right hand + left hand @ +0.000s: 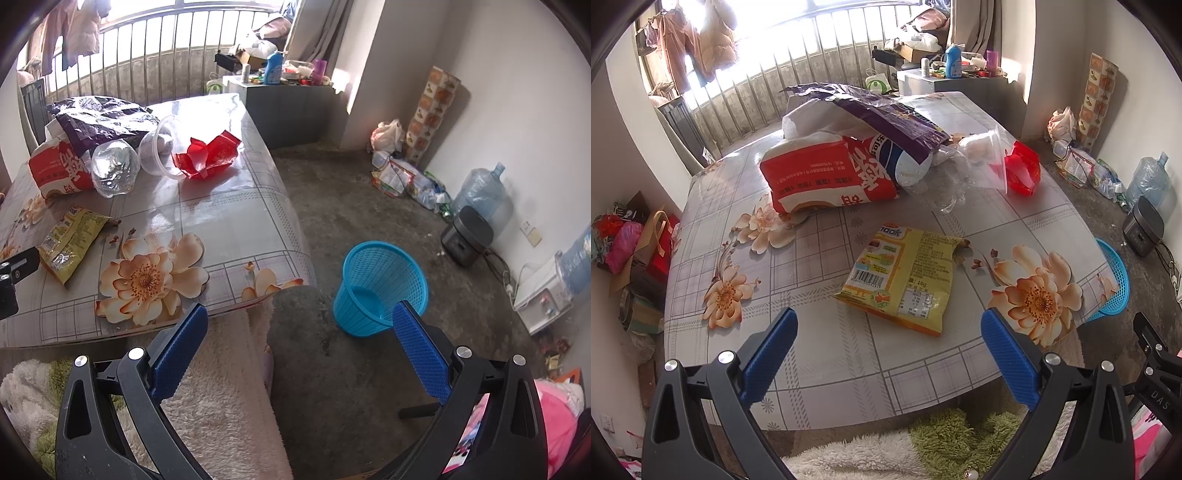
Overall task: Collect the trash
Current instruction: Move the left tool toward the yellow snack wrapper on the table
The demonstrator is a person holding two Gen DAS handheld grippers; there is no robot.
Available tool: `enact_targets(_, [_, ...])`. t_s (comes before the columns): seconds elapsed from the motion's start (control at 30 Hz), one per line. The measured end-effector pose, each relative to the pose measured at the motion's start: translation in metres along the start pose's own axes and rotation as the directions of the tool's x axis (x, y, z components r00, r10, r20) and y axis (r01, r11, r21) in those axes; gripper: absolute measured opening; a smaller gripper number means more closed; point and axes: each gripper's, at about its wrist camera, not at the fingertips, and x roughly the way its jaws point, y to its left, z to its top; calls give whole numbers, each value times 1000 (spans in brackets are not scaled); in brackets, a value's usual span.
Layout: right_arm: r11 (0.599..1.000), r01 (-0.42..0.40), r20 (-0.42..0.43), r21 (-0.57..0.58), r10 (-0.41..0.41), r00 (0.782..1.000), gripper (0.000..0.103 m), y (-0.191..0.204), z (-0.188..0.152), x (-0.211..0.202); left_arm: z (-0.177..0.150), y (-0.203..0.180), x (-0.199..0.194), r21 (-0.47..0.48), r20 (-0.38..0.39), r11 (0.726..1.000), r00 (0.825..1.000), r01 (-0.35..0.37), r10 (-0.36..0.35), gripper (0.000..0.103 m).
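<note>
A yellow snack packet (pixel 905 278) lies flat on the flowered table (pixel 827 354), just beyond my open left gripper (pixel 888 332). Behind it lie a red-and-white bag (pixel 827 177), a purple bag (pixel 886 114), crumpled clear plastic (pixel 945 184) and a red wrapper (pixel 1021 168). My right gripper (pixel 297 325) is open and empty off the table's right edge, over the floor. A blue mesh basket (pixel 382 286) stands on the floor just beyond its right finger. The right wrist view also shows the yellow packet (pixel 68 240), the red wrapper (pixel 208 155) and a clear cup (pixel 159 147).
A fluffy white and green cloth (pixel 221 387) lies below the table's near edge. Along the right wall stand a dark cooker (pixel 465 234), a water jug (pixel 484 188) and floor litter (pixel 402 177). Bags and boxes (pixel 639 251) crowd the left of the table.
</note>
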Motion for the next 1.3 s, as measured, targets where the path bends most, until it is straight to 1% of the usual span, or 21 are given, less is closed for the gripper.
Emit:
enact_targets(0.47, [1000,-4,4,17,4,1000,95,-2,3,-1,4,1,1,3,-2,1000,1000,-6,6,98])
enact_targets(1.1, [999,-31,21,35,30,999,95,-1,3,-4,-1,5,-1,-10,3,1000,1000,-23,23,98])
enact_targets(1.3, [999,-29,22,41,28,999,95,0,4,-3,-1,7,0,-14,2,1000,1000,-5,5,98])
